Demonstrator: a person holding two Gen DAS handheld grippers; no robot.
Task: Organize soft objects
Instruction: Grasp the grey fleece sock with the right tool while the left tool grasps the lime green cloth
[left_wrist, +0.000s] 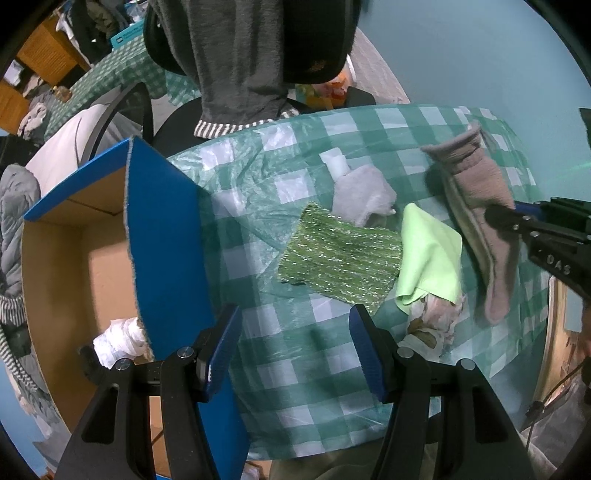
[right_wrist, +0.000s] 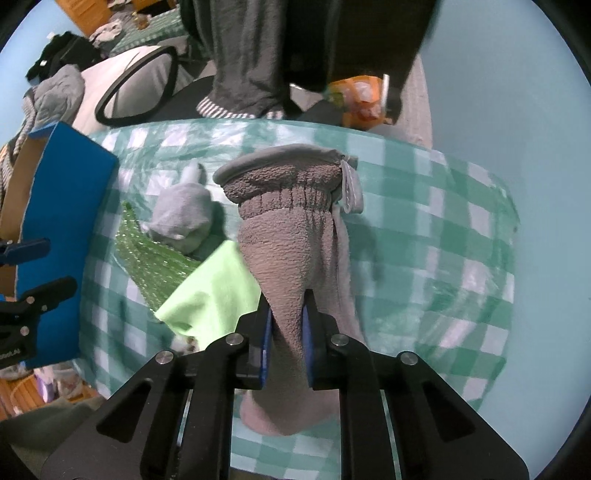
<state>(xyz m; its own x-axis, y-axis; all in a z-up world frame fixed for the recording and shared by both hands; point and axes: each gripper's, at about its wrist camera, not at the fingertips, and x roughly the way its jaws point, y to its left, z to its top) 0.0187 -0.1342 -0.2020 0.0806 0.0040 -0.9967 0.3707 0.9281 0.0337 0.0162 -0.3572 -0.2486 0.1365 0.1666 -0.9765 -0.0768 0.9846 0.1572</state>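
A brown fleece sock (right_wrist: 291, 258) with a grey cuff hangs pinched in my right gripper (right_wrist: 287, 343), whose blue pads are shut on its middle. From the left wrist the same sock (left_wrist: 480, 206) shows at the right, held by the right gripper (left_wrist: 496, 218). On the checked cloth lie a sparkly green cloth (left_wrist: 340, 254), a light green cloth (left_wrist: 430, 251), a grey-white mitt (left_wrist: 360, 195) and a floral fabric piece (left_wrist: 432, 325). My left gripper (left_wrist: 291, 350) stands open above the cloth beside the blue box (left_wrist: 166, 236), nothing between its fingers.
The blue box has a cardboard inside (left_wrist: 74, 258) with a white crumpled piece (left_wrist: 118, 341) at its bottom. The round table with the green-checked plastic cover (right_wrist: 424, 258) ends near the front. A chair draped with grey clothing (left_wrist: 240, 66) stands behind it.
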